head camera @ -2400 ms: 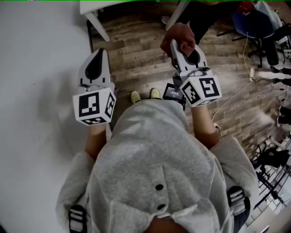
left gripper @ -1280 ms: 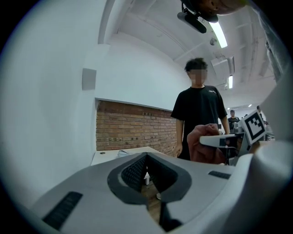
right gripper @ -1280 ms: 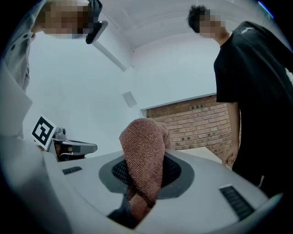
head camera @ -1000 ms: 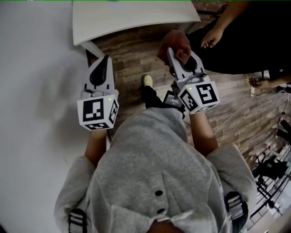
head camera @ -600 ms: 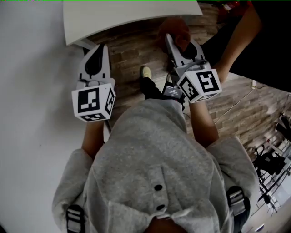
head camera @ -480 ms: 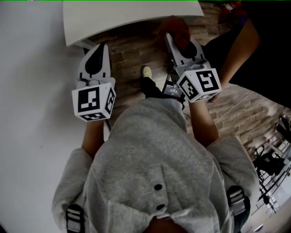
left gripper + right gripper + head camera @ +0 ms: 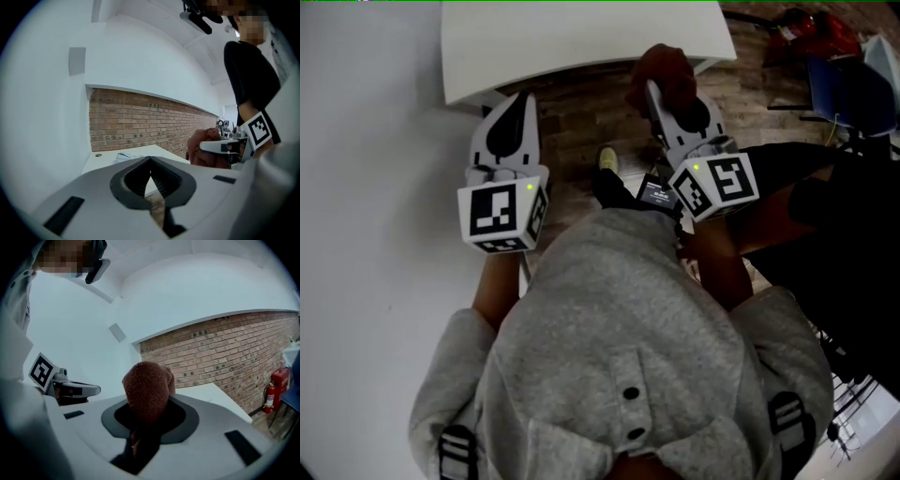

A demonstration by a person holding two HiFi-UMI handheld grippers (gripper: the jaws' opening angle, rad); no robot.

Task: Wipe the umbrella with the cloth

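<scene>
A reddish-brown terry cloth (image 7: 662, 67) is bunched in my right gripper (image 7: 653, 86), which is shut on it in front of my chest. In the right gripper view the cloth (image 7: 147, 387) stands up out of the jaws and hides the fingertips of the right gripper (image 7: 146, 405). My left gripper (image 7: 523, 97) hangs at the same height to the left, shut with nothing in it. The jaw tips of the left gripper (image 7: 150, 161) meet in its own view. No umbrella shows in any view.
A white table (image 7: 581, 36) lies just ahead of both grippers over a wooden plank floor (image 7: 581, 117). A white wall (image 7: 366, 187) runs along my left. Another person in black (image 7: 834, 225) stands close at my right. A red fire extinguisher (image 7: 272, 389) stands by the brick wall.
The white table has come closer in the head view as I stepped toward it. The person in black shifted from the upper right to my right side. Both grippers kept their hold.
</scene>
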